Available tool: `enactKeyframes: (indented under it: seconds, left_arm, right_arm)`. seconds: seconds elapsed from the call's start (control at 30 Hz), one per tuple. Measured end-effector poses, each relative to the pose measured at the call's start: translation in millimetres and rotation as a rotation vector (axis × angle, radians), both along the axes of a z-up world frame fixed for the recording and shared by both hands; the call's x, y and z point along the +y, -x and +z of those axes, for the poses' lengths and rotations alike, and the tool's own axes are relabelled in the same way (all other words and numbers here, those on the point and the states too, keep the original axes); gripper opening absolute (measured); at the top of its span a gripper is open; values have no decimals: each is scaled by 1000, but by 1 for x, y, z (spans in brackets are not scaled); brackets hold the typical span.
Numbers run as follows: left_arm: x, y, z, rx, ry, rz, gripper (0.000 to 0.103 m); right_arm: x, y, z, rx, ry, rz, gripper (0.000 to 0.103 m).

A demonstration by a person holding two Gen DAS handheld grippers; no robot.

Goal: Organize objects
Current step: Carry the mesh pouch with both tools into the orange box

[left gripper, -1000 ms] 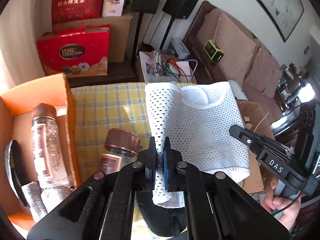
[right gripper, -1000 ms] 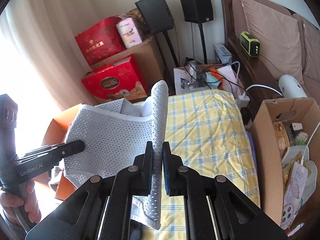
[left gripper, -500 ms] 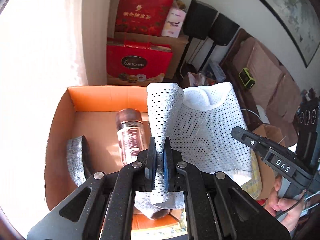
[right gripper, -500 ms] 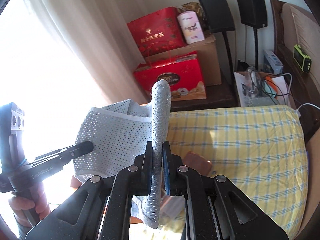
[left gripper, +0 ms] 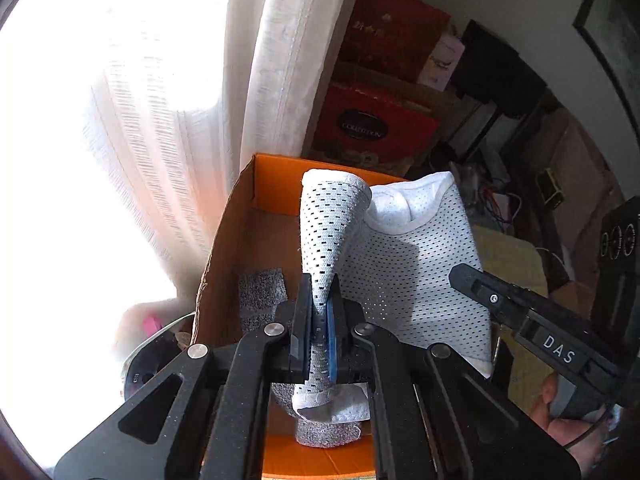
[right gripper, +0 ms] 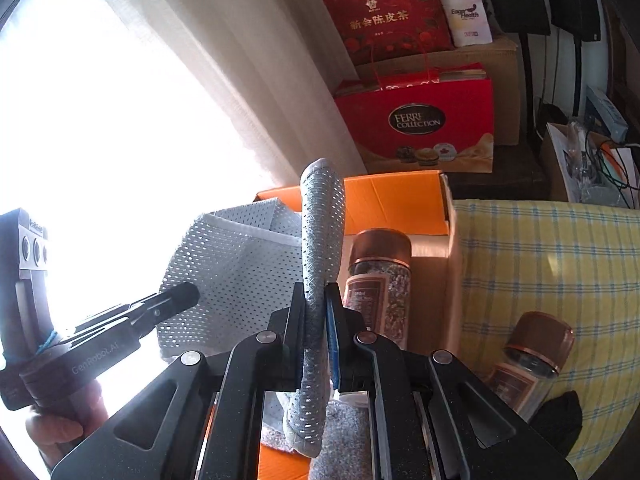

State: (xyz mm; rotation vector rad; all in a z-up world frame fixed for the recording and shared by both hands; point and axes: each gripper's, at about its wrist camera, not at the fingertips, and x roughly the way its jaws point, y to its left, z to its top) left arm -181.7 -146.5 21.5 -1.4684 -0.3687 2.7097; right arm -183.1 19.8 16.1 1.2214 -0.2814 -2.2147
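Change: both grippers have carried the mesh garment [left gripper: 408, 264] off the yellow checked bedcover [right gripper: 552, 264] to above the orange box [left gripper: 276, 184].
Left gripper [left gripper: 320, 336]: clamped on one garment edge.
Right gripper [right gripper: 316, 332]: clamped on the opposite edge.
Reason: two-point hold keeps the cloth spread for lowering.
Orientation: long axis spans between grippers; neckline faces away.
Box contents: jar [right gripper: 378, 280], grey cloth [left gripper: 262, 292].

Hard daylight pours through the sheer curtain [left gripper: 160, 128] on the left of both views, blown out to pure white — detail there is lost. The room's right side falls dim by contrast. The white mesh garment [left gripper: 404, 264] carries a sharp shadow. Fisheye bending curves the edges; black corners vignette each frame.
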Motion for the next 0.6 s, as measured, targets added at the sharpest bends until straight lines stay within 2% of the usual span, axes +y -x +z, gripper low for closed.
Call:
enactKeyframes:
  seconds: [0.2,0.33,0.47,0.6]
  left_arm:
    - [-18,10,-20,-13,41,43,5]
    - [-18,17,-40,-38,61,46,5]
    - [-11,26,-60,-62,62,33,5]
    - [-2,32,-73,-76,49,19,5]
  right_arm:
    - [-34,21,-34,-77,6,29,8]
    - [-49,31,-60,-109,-56,36,8]
    - [-44,35,-72,-110,-121,16,8]
    - [-22,38,-69,-102,-118,-38,7]
